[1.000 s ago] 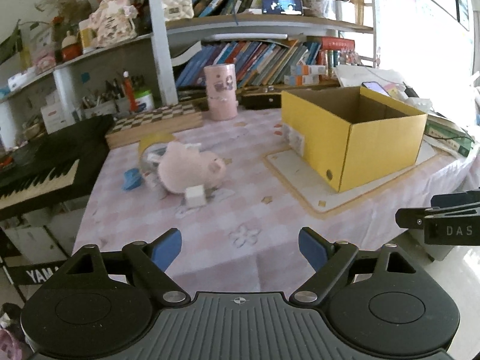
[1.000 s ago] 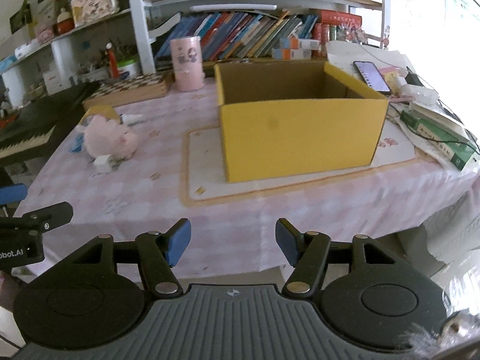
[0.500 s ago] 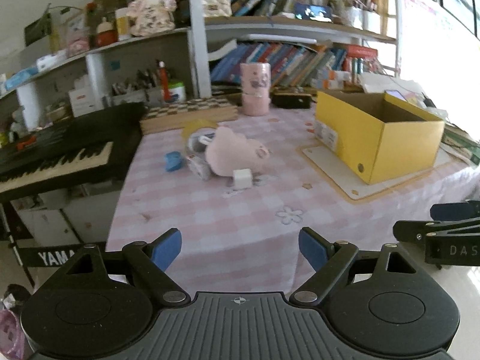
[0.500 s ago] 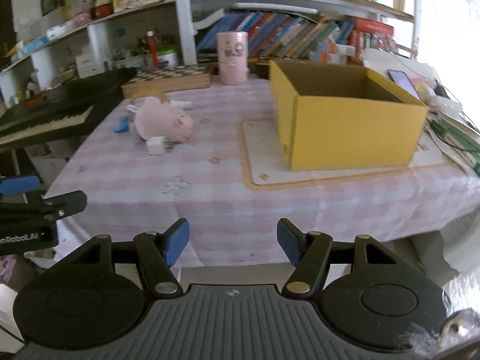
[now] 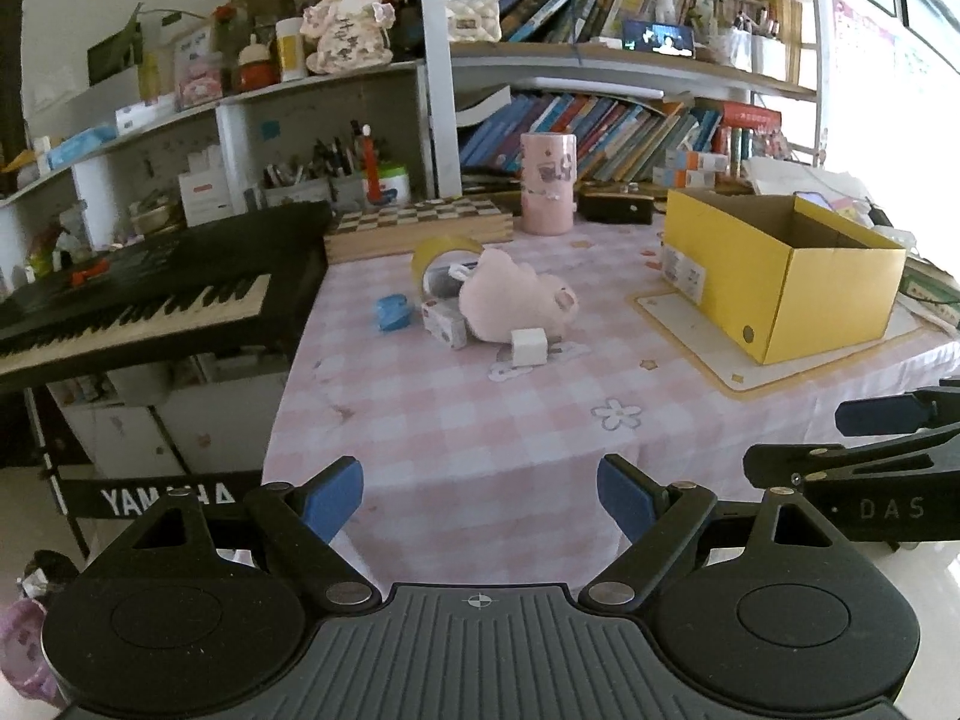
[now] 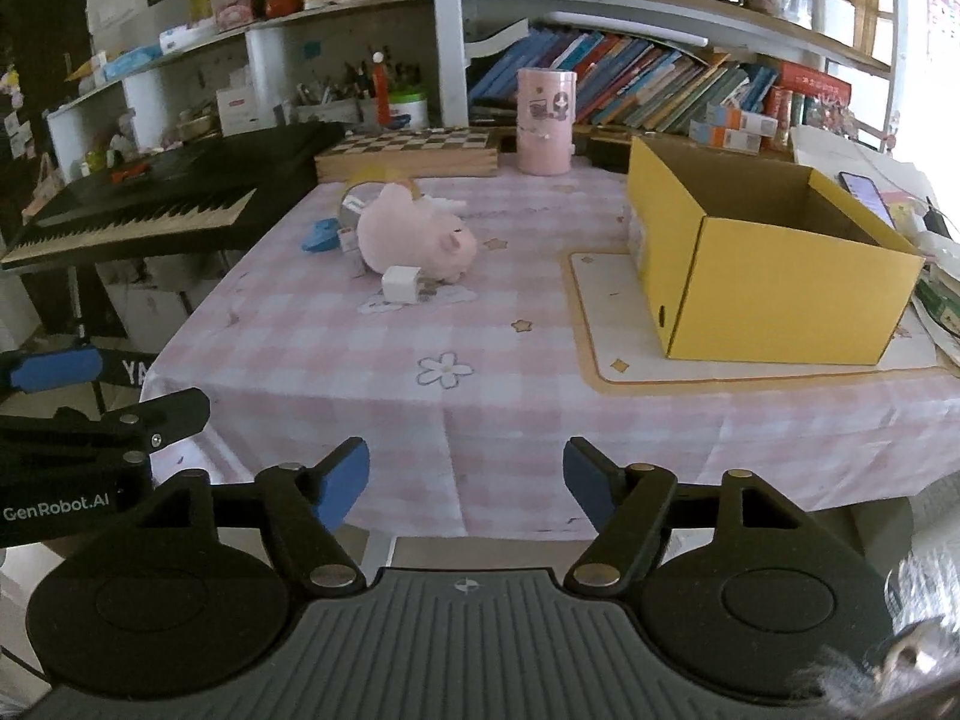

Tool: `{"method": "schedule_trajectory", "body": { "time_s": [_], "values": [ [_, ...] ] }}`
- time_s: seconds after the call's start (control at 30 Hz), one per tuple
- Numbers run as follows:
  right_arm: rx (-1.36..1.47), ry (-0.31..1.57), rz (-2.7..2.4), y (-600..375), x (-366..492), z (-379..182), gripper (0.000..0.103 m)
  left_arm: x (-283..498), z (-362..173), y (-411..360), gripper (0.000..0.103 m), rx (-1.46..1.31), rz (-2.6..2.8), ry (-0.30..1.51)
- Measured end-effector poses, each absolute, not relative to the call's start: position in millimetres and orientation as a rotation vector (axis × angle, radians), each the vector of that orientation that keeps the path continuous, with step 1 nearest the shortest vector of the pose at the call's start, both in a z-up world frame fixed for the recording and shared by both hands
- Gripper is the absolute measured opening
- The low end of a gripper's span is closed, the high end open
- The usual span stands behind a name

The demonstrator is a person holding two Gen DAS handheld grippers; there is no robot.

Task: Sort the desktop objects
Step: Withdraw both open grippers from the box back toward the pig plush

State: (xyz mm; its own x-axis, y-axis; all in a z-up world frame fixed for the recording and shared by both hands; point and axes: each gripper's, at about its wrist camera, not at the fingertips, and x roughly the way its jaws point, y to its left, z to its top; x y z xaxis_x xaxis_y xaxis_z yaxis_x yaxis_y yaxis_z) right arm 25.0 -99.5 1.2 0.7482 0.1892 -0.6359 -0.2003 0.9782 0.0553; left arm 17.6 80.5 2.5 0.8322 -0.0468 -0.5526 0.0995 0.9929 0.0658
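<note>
Table point(image 5: 480, 420): covered in a pink checked cloth, it fills the middle of both views — nothing on it looks sorted yet.
Box point(image 5: 798, 294): yellow cardboard, open-topped, at the right of both frames on a pale mat. What shows of its inside is bare brown card, so I judge the sorting has not begun.
Soft toy point(image 5: 516, 300): a pink plush lying on its side at centre of the left view, the largest of the loose things, well apart from the box.
Tape roll point(image 5: 441, 252): yellow, standing just behind the toy, upper centre.
Small carton point(image 5: 444, 324): white, touching the toy's left side.
White cube point(image 5: 528, 348): a plug-like block just in front of the toy.
Blue thing point(image 5: 393, 312): small, left of the heap; what it is I cannot tell.
Left to do: all five, by my reading, still need to go to the box.
Left gripper point(image 5: 480, 495): bottom centre of its own view, fingers wide, nothing between them.
Right gripper point(image 6: 465, 483): bottom centre of its view, jaws opening, empty — short of the table edge.
Left view only: the carton and tape roll plainly.
Right view only: deeper into the box, and a phone point(image 6: 864, 192) beyond it at far right.
</note>
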Motion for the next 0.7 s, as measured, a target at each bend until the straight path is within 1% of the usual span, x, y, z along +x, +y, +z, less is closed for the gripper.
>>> {"method": "schedule_trajectory", "body": {
  "time_s": [0.07, 0.17, 0.27, 0.7],
  "values": [
    [-0.023, 0.697, 0.220, -96.4, 25.7, 0.9, 0.075, 17.3, 2.3, 82.6, 0.089, 0.094, -0.071, 0.584],
    [-0.027, 0.700, 0.227, -92.3, 26.2, 0.5, 0.078, 16.9, 2.5, 86.7, 0.095, 0.089, -0.059, 0.578],
    [-0.034, 0.695, 0.230, -88.4, 27.1, 1.4, 0.079, 16.5, 3.2, 90.5, 0.096, 0.085, -0.057, 0.568],
    [-0.032, 0.694, 0.214, -83.1, 31.4, 4.4, 0.080, 24.6, 3.2, 94.3, 0.096, 0.093, -0.085, 0.563]
  ]
}}
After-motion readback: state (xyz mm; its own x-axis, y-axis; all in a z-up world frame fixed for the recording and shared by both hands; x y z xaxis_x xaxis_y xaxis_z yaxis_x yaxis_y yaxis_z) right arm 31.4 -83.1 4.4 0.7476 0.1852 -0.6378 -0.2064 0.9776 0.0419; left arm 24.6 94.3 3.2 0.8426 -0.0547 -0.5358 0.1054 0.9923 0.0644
